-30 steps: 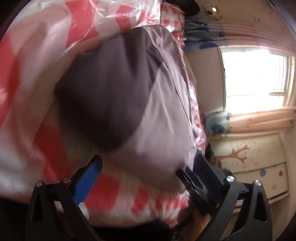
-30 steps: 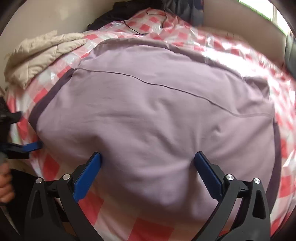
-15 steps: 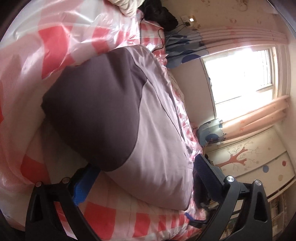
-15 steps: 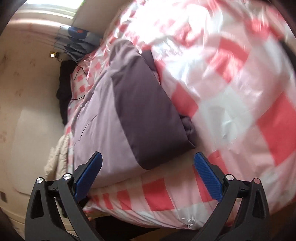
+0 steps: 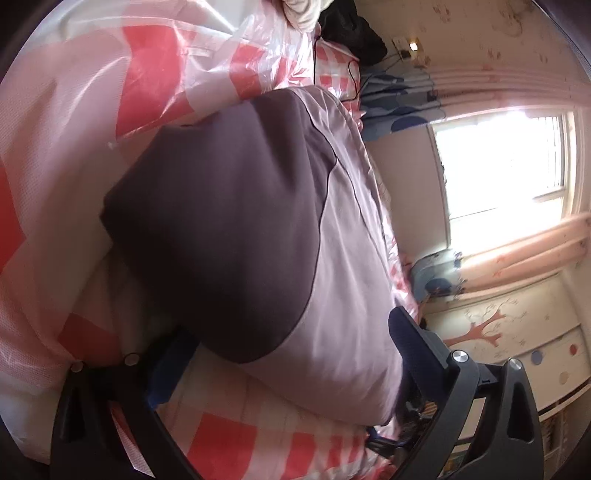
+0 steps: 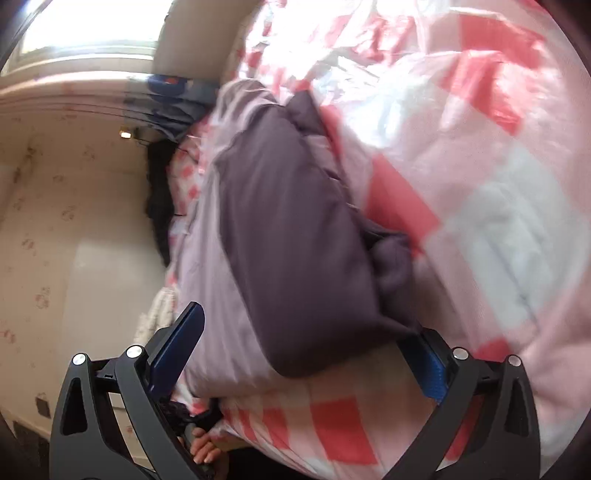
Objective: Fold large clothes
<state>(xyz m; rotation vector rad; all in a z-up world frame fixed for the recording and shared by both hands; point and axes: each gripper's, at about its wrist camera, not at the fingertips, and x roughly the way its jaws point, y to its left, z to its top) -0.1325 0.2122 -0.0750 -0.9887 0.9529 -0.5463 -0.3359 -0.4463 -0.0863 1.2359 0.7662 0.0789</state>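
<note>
One lilac-grey garment (image 5: 343, 266) on checked bedcover (image 5: 229, 439); two grippers agape.

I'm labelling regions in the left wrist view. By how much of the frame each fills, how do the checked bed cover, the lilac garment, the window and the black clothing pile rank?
1. Checked bed cover, though nearness inflates it.
2. Lilac garment, dark panel included.
3. Window.
4. Black clothing pile, farthest, so its true size is unsure.
</note>
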